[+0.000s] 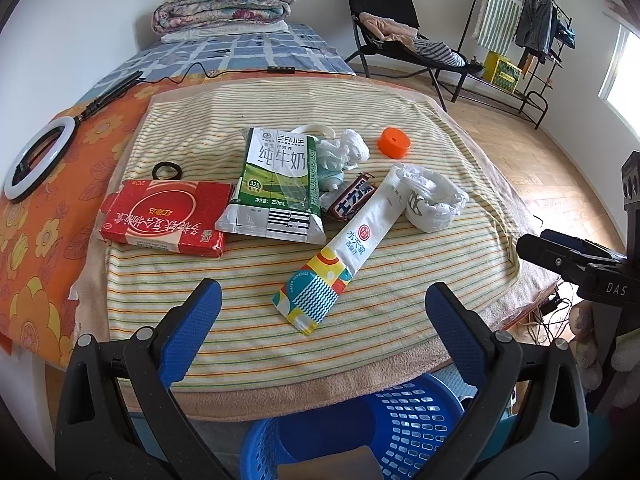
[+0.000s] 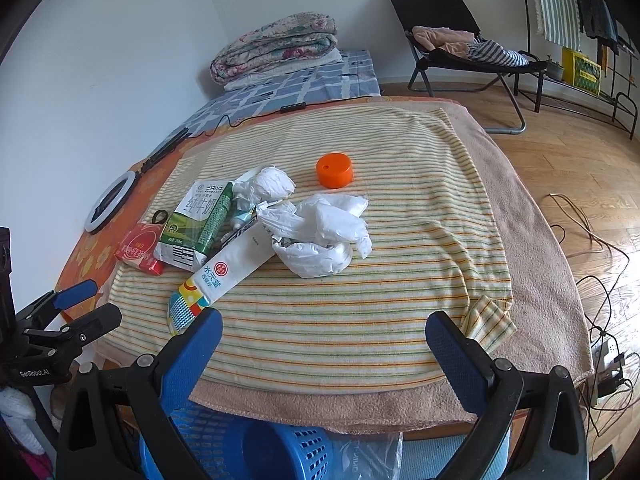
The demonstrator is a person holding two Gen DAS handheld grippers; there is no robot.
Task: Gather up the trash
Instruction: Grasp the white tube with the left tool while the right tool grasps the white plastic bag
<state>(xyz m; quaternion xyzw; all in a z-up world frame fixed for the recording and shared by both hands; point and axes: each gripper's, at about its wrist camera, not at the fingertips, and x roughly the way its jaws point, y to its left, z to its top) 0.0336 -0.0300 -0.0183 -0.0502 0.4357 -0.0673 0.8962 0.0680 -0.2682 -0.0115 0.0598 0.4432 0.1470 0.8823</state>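
Covering most of both views, a striped cloth [image 1: 280, 280] lies over a peach towel [image 2: 400, 404] on the table, with the trash gathered toward its far left half. Below the near table edge stands a blue basket [image 1: 400, 420], its perforated wall showing between the fingers of each tool.

Next in size, a green and white milk carton [image 1: 276, 188] lies flattened near the middle, its left edge beside a red box [image 1: 164, 216] and its right side touching a long white paper sleeve [image 1: 340, 248] that runs diagonally toward the near edge. A crumpled white plastic bag [image 2: 320, 236] rests at the far end of that sleeve, and a smaller white wad [image 1: 348, 148] sits behind the carton. A brown candy wrapper [image 1: 352, 200] is wedged between carton and sleeve. An orange cap [image 2: 335, 170] stands alone farther back, well apart from the pile. A black ring [image 1: 168, 171] lies just behind the red box.

The left gripper [image 1: 324, 304] hangs above the near edge with its blue pads spread wide, grasping nothing; the sleeve's patterned end lies between them in that view. The right gripper [image 2: 324, 332] is likewise released and empty, over bare cloth.
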